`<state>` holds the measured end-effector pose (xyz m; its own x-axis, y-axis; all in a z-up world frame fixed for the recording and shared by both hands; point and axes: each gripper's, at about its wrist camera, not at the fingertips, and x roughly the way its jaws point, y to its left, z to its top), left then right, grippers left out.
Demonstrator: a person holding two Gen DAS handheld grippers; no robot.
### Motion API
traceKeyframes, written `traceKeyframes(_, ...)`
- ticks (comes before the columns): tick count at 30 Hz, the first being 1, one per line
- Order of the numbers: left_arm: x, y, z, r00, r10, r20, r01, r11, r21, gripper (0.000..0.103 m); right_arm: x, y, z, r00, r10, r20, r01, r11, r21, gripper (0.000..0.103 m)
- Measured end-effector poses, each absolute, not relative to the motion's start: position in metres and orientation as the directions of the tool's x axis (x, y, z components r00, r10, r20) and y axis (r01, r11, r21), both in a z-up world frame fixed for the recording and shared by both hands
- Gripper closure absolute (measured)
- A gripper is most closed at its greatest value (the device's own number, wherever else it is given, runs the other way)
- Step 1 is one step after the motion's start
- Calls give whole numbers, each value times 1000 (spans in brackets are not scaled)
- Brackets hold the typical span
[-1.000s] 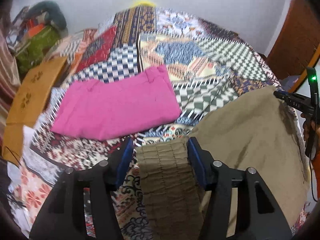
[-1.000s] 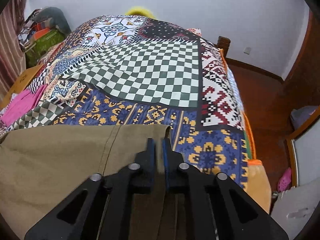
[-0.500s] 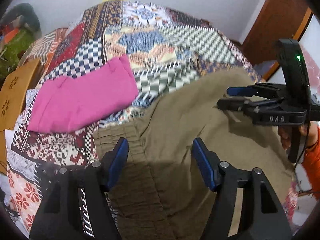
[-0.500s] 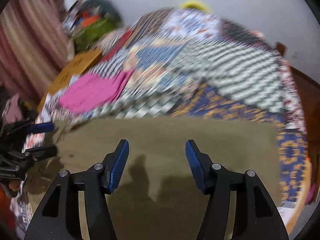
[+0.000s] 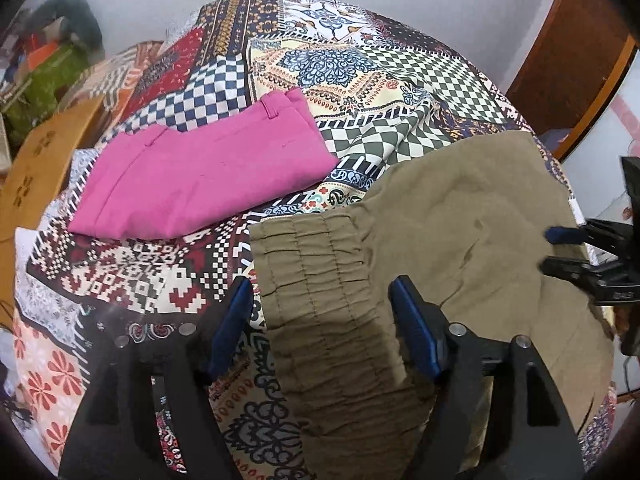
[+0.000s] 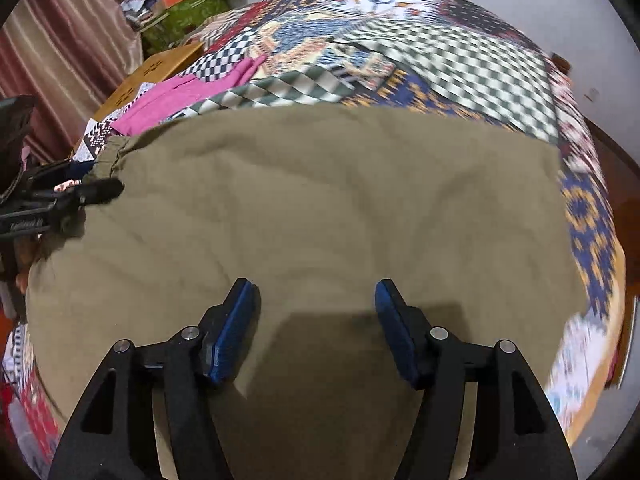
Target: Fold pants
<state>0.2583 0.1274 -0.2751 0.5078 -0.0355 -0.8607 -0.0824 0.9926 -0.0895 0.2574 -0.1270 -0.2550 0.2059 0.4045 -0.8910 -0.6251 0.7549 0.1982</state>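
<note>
Olive pants [image 5: 460, 216] lie folded flat on the patchwork bedspread [image 5: 360, 80]. Their gathered elastic waistband [image 5: 316, 272] runs between the blue pads of my left gripper [image 5: 324, 316]. The jaws are opening and neither pad presses the cloth. In the right wrist view the olive pants [image 6: 320, 192] fill the middle. My right gripper [image 6: 316, 320] hovers over them, jaws opening, with nothing pinched. Each gripper shows in the other's view: the right gripper [image 5: 564, 252] at the far edge, the left gripper [image 6: 96, 184] at the waistband corner.
Folded pink pants [image 5: 200, 176] lie on the bed beyond the waistband, also seen as pink pants [image 6: 180, 96]. A wooden board [image 5: 36, 160] and a green bag [image 5: 44, 80] sit left of the bed. A brown door [image 5: 568, 52] stands right. A curtain [image 6: 60, 48] hangs left.
My right gripper let go of the pants' edge, opened and swung left over the cloth. My left gripper widened off the waistband and dropped slightly.
</note>
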Motion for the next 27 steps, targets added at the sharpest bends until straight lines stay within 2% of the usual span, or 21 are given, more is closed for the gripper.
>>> traceKeyframes(9, 253, 124, -263, 512, 18, -859, -101, 994, -40, 31, 226, -168, -252, 257, 380, -889, -538, 820, 195, 42)
traceKeyframes(12, 241, 120, -245, 540, 31, -841, -104, 994, -31, 31, 219, -170, -249, 293, 342, -893, -544, 827, 139, 42)
traceKeyframes(20, 197, 110, -193, 624, 1, -782, -83, 994, -65, 30, 204, -165, -217, 364, 368, -856, -553, 824, 119, 42)
traceKeyframes(27, 161, 105, -179, 641, -70, -764, -76, 985, -154, 30, 182, -148, -189, 420, 432, -798, -588, 799, 123, 42)
